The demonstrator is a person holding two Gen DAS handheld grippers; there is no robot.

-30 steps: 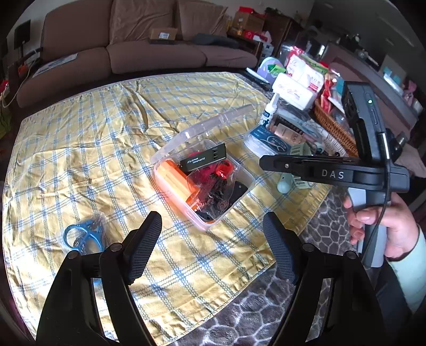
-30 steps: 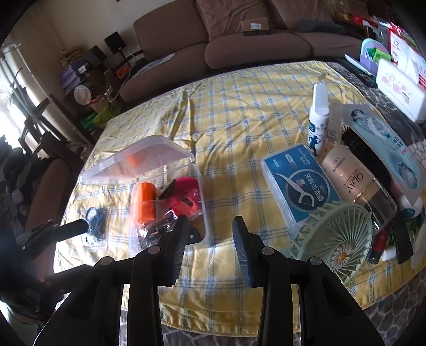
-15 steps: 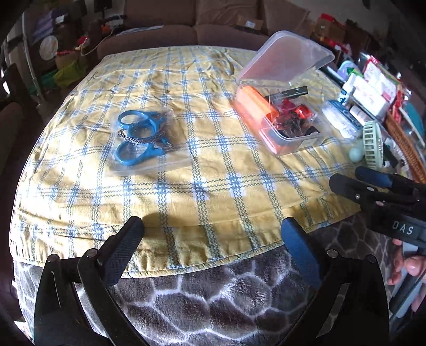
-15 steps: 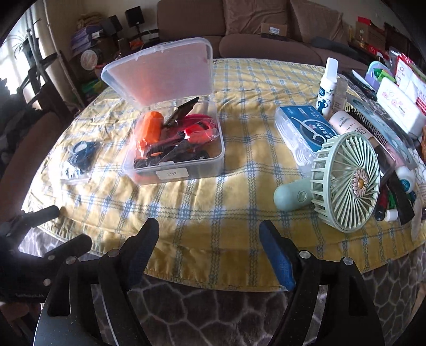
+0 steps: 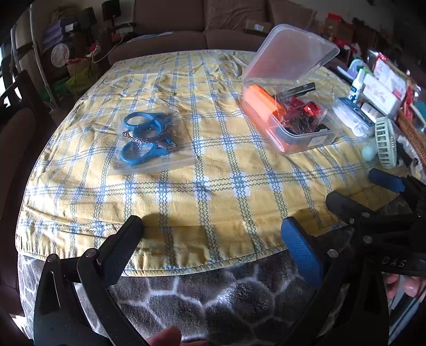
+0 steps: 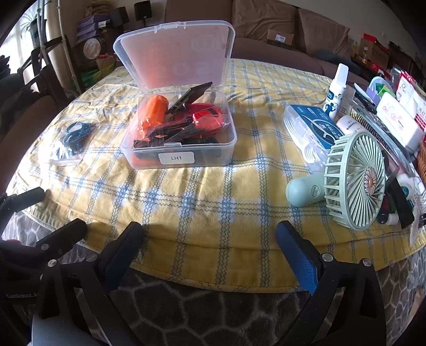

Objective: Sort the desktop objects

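I found the sofa [image 5: 202, 24] at 12 o'clock, behind the table's checked cloth [image 5: 213, 186]. The box [image 6: 178, 138] stood lid-up at 12, presumably to take items. The bagged blue tool [image 5: 149, 138] lay loose at 11, apart from the box; I judged it next. Left gripper [image 5: 213, 234] and right gripper [image 6: 209, 234] were both spread wide, empty, at the near edge.

Two grippers, left [image 5: 213, 237] and right [image 6: 209, 239], both spread wide. One open clear box [image 6: 181, 149], one bag of blue scissors [image 5: 149, 138], one green fan [image 6: 354, 181], one white spray bottle [image 6: 336, 90], one yellow cloth [image 5: 186, 191].
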